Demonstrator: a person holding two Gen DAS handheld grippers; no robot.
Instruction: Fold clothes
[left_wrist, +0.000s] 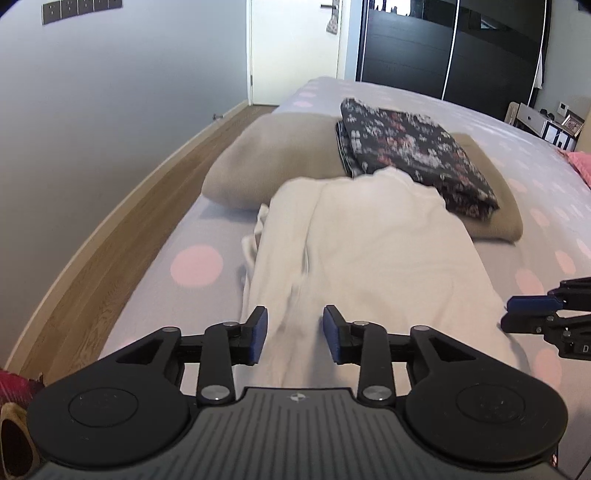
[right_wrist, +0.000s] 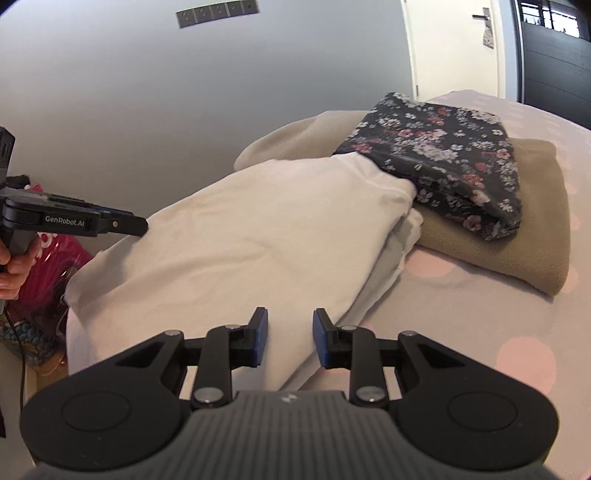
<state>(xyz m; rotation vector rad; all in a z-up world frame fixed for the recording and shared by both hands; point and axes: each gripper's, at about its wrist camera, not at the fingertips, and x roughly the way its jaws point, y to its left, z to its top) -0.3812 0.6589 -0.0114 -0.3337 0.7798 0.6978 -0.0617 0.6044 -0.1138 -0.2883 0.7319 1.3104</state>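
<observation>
A white garment (left_wrist: 369, 258) lies folded lengthwise on the bed, its far end touching a folded dark floral garment (left_wrist: 413, 155). The floral garment rests on a folded beige one (left_wrist: 280, 158). My left gripper (left_wrist: 295, 332) hovers open over the white garment's near end, with cloth below the pads but not pinched. My right gripper (right_wrist: 290, 338) stands open over the same garment's (right_wrist: 258, 240) near right edge, nothing clamped. In the right wrist view the left gripper (right_wrist: 140, 225) shows side-on at the cloth's left edge, held by a hand (right_wrist: 14, 266). The right gripper (left_wrist: 532, 314) enters the left wrist view at the right.
The bed sheet (left_wrist: 195, 266) is grey with pink dots. A wooden floor (left_wrist: 110, 236) and a grey wall run along the bed's left side. A pink bag (right_wrist: 62, 266) sits by the bed. A dark wardrobe (left_wrist: 443, 48), a white door and a small shelf (left_wrist: 546, 125) stand beyond.
</observation>
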